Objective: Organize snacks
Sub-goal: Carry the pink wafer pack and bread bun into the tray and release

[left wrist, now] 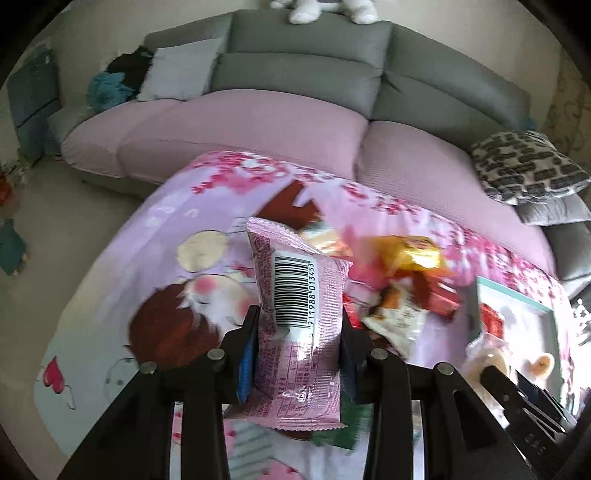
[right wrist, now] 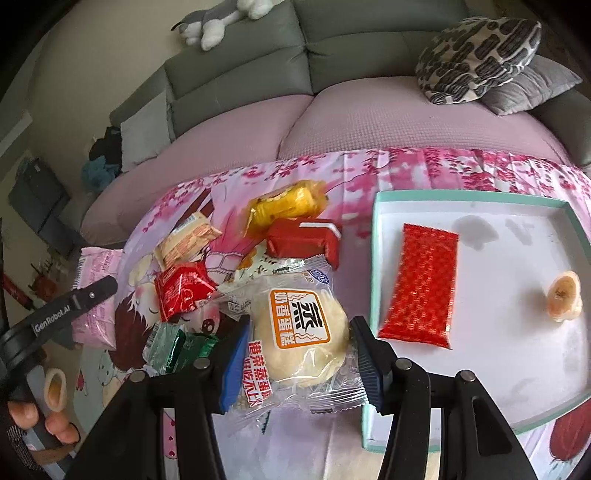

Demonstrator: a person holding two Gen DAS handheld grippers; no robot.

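Pink cartoon tablecloth [right wrist: 424,166] fronts grey sofa [right wrist: 236,74]; snacks [right wrist: 295,236] scattered.

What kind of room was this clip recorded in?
Most likely a home living room: a grey sectional sofa with throw pillows, a plush toy on its back, and a cartoon-print cloth over the table.

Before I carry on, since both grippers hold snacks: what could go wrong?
1. The pink packet is pinched low by the left gripper; its long free top could flop or slip.
2. The steamed cake in the right gripper looks soft; squeezing may crush it, or snag the tray rim.
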